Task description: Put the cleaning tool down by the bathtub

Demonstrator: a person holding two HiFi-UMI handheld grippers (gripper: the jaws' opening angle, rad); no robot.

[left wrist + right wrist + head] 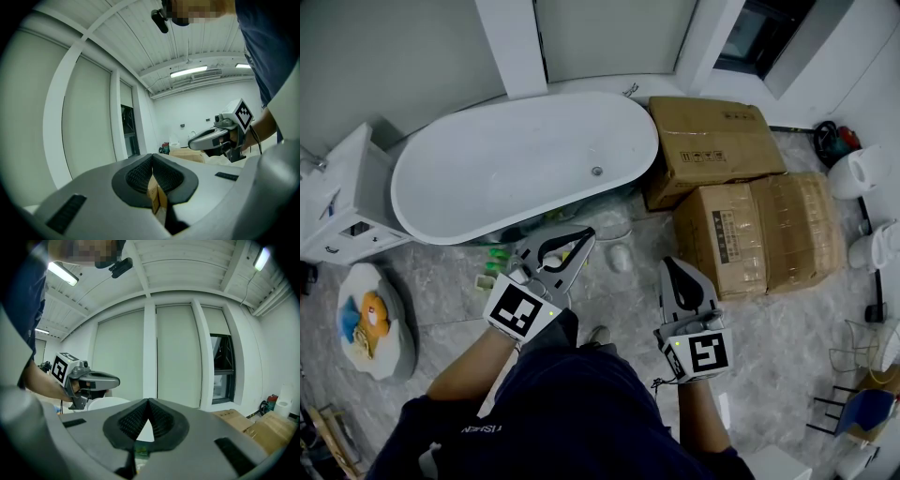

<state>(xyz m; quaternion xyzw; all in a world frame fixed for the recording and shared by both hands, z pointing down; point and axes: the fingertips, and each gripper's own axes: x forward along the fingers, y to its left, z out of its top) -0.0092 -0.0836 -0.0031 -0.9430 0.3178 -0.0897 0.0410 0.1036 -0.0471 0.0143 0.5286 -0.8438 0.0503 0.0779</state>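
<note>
Below us, a grey tiled floor [441, 305] carries a white bathtub [516, 159] with cardboard boxes [712, 141] at its right end. What looks like the green cleaning tool [495, 254] lies on the floor just beside the tub's base. We hold our 2 tools out ahead, well apart: the left tool [584, 237] and right tool [677, 265] are both clenched on nothing.

Head view looks steeply down from overhead on the bathtub [525, 169] and cardboard boxes [712, 150]. Left gripper view tilts upward, facing the right gripper [193, 139] nearby. Right gripper view also tilts upward, facing the left gripper [117, 379]. Boxes show in all three.
</note>
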